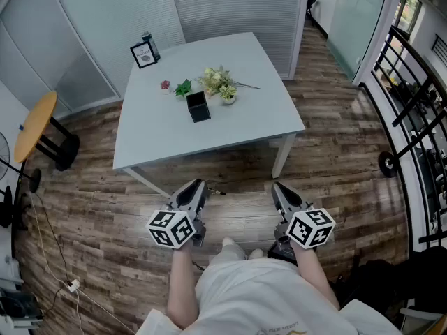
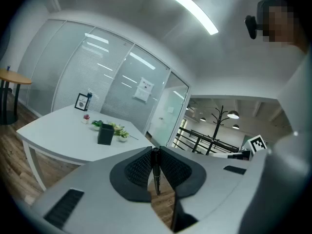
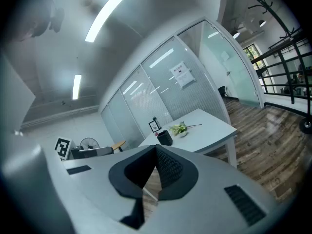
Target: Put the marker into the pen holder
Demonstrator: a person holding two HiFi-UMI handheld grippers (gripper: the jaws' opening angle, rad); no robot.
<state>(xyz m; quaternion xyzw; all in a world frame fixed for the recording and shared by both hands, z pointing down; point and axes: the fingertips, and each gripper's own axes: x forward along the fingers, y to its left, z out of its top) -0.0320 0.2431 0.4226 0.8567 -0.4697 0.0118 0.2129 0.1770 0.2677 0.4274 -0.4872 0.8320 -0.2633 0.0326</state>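
Person in a white shirt (image 1: 258,292) holds the left gripper (image 1: 198,185) and right gripper (image 1: 277,187) low over a wood-plank floor (image 1: 105,208), facing a pale grey square table (image 1: 244,128).

Left gripper's jaws are clamped narrowly on a slim black marker (image 2: 156,172), which stands upright between the ribbed black pads (image 2: 139,169). Right gripper's jaws are pressed together with nothing between them. Well apart from both, a black square pen holder (image 1: 198,107) stands near the table's middle, just beside small green potted plants (image 1: 220,82). A black-framed picture (image 1: 144,55) sits at the far corner.
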